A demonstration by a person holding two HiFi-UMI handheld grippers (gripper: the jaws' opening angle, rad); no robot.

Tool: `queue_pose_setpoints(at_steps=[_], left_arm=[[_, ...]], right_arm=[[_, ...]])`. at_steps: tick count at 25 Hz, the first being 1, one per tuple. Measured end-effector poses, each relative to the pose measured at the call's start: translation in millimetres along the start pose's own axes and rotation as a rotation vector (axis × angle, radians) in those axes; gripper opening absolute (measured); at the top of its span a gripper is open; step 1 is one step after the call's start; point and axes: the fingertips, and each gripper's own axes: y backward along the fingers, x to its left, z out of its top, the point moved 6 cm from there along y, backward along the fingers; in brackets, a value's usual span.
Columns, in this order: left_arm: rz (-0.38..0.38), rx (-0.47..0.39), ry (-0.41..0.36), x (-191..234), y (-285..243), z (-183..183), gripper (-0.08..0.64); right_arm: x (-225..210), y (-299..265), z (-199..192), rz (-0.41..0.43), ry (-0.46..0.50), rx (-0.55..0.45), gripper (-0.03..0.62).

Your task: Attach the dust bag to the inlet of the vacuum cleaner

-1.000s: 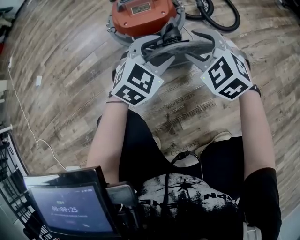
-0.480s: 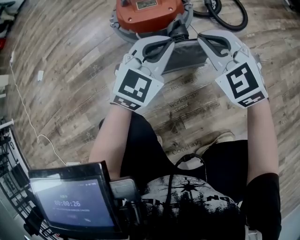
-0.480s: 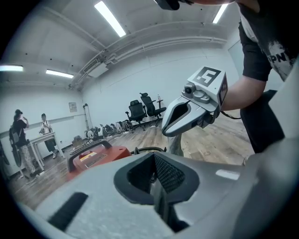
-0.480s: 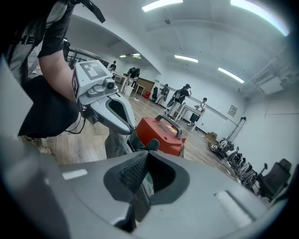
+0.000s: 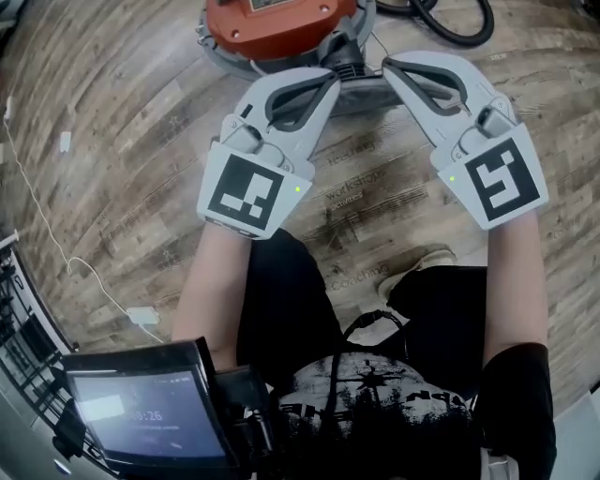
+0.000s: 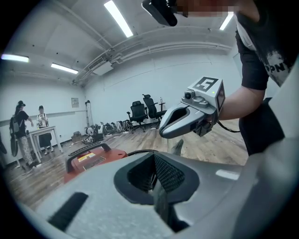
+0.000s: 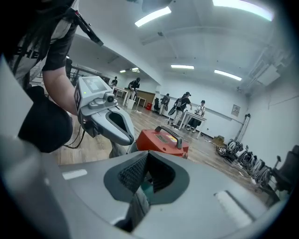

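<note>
Left gripper (image 5: 326, 82) and right gripper (image 5: 392, 71) both closed. Each pinches one end of the grey dust bag (image 5: 361, 91), which spans between their tips. In both gripper views the jaws are together on a thin strip of bag. Bag sits just on the near side of the orange vacuum cleaner (image 5: 277, 28) at far centre; can't tell if they touch. Black hose (image 5: 464, 33) far right on the wood floor (image 5: 141, 141). People (image 7: 184, 105) stand at tables in the far background.
</note>
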Motion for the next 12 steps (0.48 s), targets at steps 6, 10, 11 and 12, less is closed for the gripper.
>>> queue_pose_setpoints(at_steps=[6,10,11,12], left_arm=[[-0.025,0.053,0.103,-14.3,49.2,55.2,0.002],[-0.02,0.041,0.169,-5.5,92.8,116.5,0.002],[-0.014,0.037,0.189,-0.1,104.5,133.4,0.002],[-0.009,0.032,0.209,6.2,116.4,150.7,0.002]], right_arm=[[4.6,38.7,45.0,-0.026,-0.352,-0.198,0.005],[2.0,68.2,110.0,0.027,-0.426,-0.198,0.005],[-0.6,76.8,128.3,0.037,-0.442,-0.193,0.005],[-4.7,85.6,146.9,0.046,-0.454,-0.187,0.005]])
